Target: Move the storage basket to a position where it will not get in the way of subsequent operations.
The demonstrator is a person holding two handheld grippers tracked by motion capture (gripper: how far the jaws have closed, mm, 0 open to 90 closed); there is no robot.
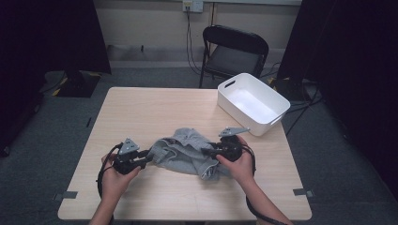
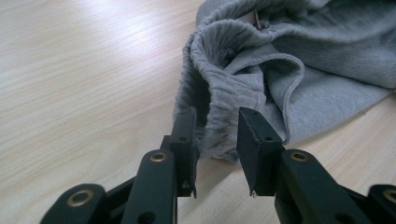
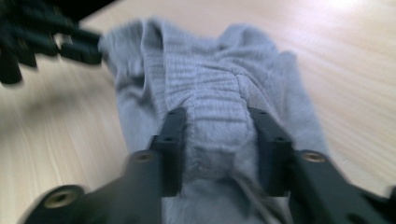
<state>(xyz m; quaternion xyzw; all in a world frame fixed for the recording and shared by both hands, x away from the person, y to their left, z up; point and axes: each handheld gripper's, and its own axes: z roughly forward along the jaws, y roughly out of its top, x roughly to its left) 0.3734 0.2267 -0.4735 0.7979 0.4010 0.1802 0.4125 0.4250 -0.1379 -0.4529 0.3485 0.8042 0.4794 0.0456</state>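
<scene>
The left gripper point(image 2: 215, 140) has its jaws partly apart, straddling the ribbed waistband of the grey garment point(image 2: 289, 79), whose bunched edge lies between the pads; contact looks light, so a firm clamp cannot be confirmed. Opposite it, the right gripper point(image 3: 217, 140) brackets a gathered fold of the same waistband, the cloth filling its gap, probably so both ends can be drawn taut. Beyond the right gripper stands a white bin point(image 1: 252, 102) on the table point(image 1: 141, 108).
</scene>
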